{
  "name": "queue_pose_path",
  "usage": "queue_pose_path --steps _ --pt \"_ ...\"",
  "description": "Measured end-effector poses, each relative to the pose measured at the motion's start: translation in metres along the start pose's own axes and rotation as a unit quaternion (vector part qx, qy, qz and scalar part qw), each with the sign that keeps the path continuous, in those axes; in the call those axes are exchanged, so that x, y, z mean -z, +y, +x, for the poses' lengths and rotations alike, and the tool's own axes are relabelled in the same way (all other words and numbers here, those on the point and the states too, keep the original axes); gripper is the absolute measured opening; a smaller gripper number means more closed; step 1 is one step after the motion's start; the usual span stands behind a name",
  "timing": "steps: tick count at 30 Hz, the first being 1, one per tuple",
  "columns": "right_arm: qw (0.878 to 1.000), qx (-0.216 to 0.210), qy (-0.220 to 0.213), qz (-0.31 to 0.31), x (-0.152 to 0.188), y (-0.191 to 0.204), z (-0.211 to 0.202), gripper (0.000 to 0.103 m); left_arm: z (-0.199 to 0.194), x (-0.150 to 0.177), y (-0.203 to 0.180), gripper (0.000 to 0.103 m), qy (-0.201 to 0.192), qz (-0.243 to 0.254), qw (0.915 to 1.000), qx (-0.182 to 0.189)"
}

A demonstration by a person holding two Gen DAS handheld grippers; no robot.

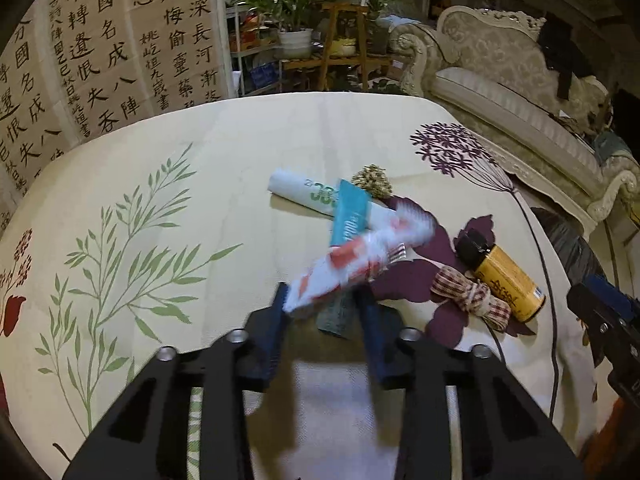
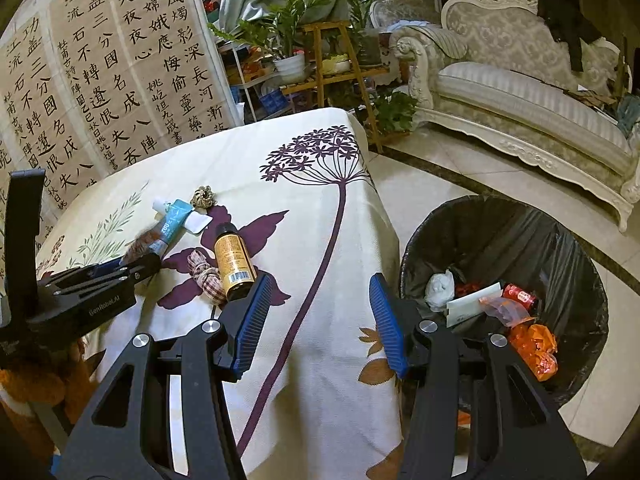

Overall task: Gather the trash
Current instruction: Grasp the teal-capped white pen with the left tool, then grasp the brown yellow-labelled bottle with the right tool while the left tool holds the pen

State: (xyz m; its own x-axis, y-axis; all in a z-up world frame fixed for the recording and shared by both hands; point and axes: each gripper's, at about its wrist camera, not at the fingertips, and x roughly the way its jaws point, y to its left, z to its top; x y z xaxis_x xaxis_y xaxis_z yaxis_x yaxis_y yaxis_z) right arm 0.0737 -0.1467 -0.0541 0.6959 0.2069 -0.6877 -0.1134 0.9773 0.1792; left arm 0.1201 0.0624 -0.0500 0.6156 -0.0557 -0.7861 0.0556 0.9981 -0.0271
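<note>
A red and white wrapper (image 1: 352, 260), blurred, lies slanted between the fingers of my left gripper (image 1: 322, 298), which is shut on its lower end. A teal packet (image 1: 352, 212) runs beneath it, its dark lower end also between the fingers. Behind lie a white tube (image 1: 300, 190) and a small golden knot (image 1: 372, 180). To the right are a yellow bottle (image 1: 506, 276) with a black cap and a checked ribbon bow (image 1: 472, 300). My right gripper (image 2: 320, 280) stands open and holds nothing, at the table's right edge beside the black-lined bin (image 2: 500, 220). The right wrist view also shows the left gripper (image 2: 136, 266) at the wrapper (image 2: 144, 240).
The table wears a cream floral cloth (image 2: 304, 200). The bin on the tiled floor holds white paper, red and orange wrappers. A cream sofa (image 2: 520, 92), a plant stand (image 2: 340, 68) and a calligraphy screen (image 2: 100, 80) stand behind the table.
</note>
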Motion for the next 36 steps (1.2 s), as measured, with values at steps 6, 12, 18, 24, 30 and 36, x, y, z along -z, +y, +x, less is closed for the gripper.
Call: queue_pose_path --steps 6,12,18,24,30,36 --pt "1.0 -0.002 0.001 -0.003 0.0 0.003 -0.001 0.05 -0.006 0.007 0.001 0.005 0.001 -0.003 0.9995 0.03" --pt "1.0 -0.005 0.001 -0.006 0.001 0.008 -0.001 0.05 -0.019 0.019 0.006 0.005 0.002 -0.01 0.999 0.044" --pt "1.0 -0.009 0.002 -0.013 0.001 0.015 -0.001 0.05 -0.031 0.027 0.015 0.005 -0.002 -0.019 0.9987 0.048" --pt "1.0 -0.015 0.003 -0.023 -0.001 0.026 0.001 0.05 -0.041 0.031 0.027 0.005 -0.01 -0.034 0.9985 0.04" --pt "0.999 -0.019 0.01 -0.038 -0.008 0.037 0.012 0.05 -0.049 0.031 0.043 0.005 -0.022 -0.048 0.9981 0.034" --pt "0.998 -0.016 0.024 -0.062 -0.017 0.052 0.03 0.047 -0.053 0.031 0.058 0.005 -0.027 -0.062 0.9974 0.025"
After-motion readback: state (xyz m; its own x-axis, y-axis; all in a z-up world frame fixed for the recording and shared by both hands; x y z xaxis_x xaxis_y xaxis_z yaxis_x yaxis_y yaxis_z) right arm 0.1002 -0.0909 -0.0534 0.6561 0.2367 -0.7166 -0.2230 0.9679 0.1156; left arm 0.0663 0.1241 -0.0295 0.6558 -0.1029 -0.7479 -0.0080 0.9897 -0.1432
